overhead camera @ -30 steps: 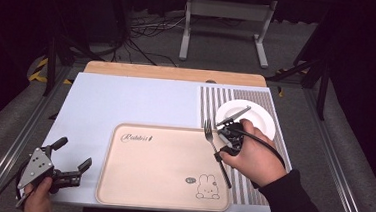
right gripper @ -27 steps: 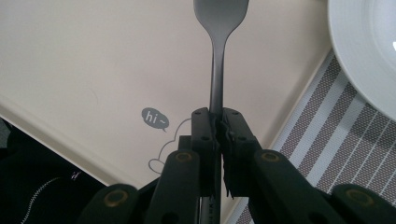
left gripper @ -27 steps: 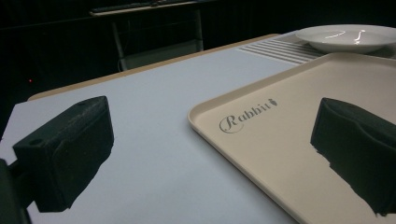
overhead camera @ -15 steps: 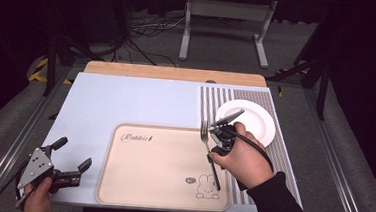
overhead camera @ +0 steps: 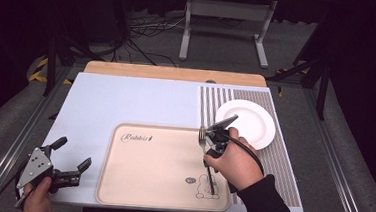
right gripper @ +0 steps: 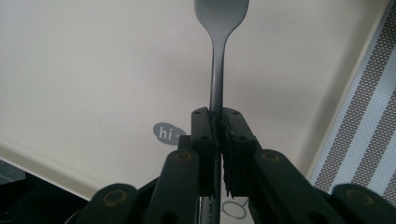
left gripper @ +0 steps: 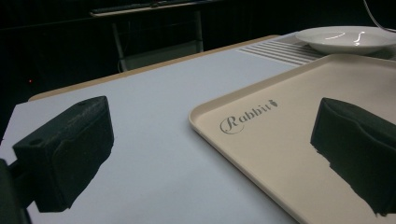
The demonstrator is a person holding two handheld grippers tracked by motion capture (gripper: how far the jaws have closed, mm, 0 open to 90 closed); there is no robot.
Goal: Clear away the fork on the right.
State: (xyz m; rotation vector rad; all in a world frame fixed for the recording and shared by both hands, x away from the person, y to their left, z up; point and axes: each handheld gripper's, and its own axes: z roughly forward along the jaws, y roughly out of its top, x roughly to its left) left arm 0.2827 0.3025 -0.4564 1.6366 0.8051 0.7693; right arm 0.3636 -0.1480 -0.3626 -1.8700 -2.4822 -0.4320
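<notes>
The right claw, clamped on the grey metal fork, has moved from the round white plate over the beige rabbit-print tray, probably to set it down; the left claw stays open.

One beige tray is lying on the table, printed with a script word and a small rabbit drawing; one white plate is sitting on one striped mat; one fork is showing, its handle running down over the tray's right side; one pale blue sheet is covering the tabletop, with one wooden strip edging its far side; two grippers are showing, a left gripper and a right gripper, each in one hand.
</notes>
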